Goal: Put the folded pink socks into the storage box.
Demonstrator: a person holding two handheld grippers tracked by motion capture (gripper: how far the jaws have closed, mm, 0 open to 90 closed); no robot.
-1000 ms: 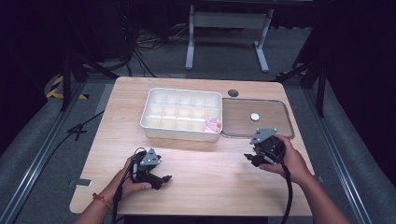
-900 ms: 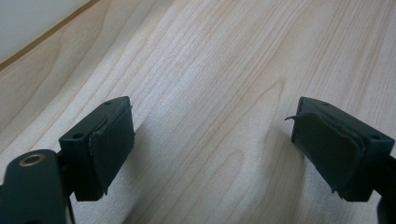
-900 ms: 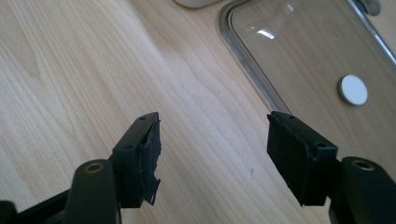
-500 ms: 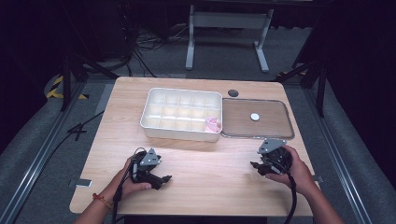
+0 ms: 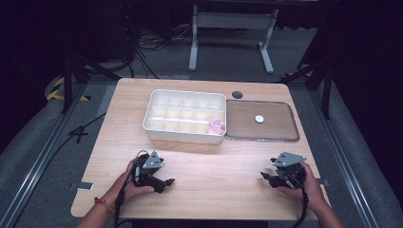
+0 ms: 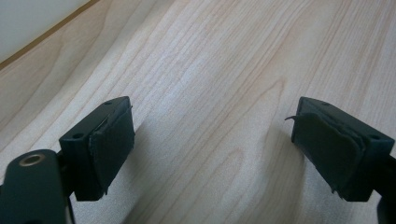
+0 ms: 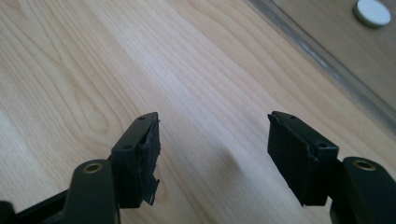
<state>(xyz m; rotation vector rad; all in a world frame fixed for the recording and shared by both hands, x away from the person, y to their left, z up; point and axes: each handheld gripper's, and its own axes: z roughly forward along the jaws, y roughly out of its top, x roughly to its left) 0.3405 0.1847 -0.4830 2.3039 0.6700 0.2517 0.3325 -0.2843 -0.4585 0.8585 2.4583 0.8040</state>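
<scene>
On the wooden table [image 5: 204,161] the person's left gripper [image 5: 161,181] rests near the front edge, its jaws spread wide with only bare wood grain between them in the left gripper view [image 6: 215,144]. The right gripper [image 5: 267,178] sits low over the front right part of the table, held in the right hand [image 5: 304,183], and its jaws likewise stand apart with nothing in them, as the right gripper view [image 7: 212,149] makes plain. Farther back lies a white compartment box [image 5: 185,116], and a small pink item [image 5: 216,126] sits in its front right compartment; what that item is cannot be made out at this distance. Just beside the box on the right lies a clear flat lid [image 5: 261,121] with a small white disc [image 5: 259,118] on it, which also appears at the top corner of the right gripper view [image 7: 372,11]. Both grippers are well apart from the box and the lid.
</scene>
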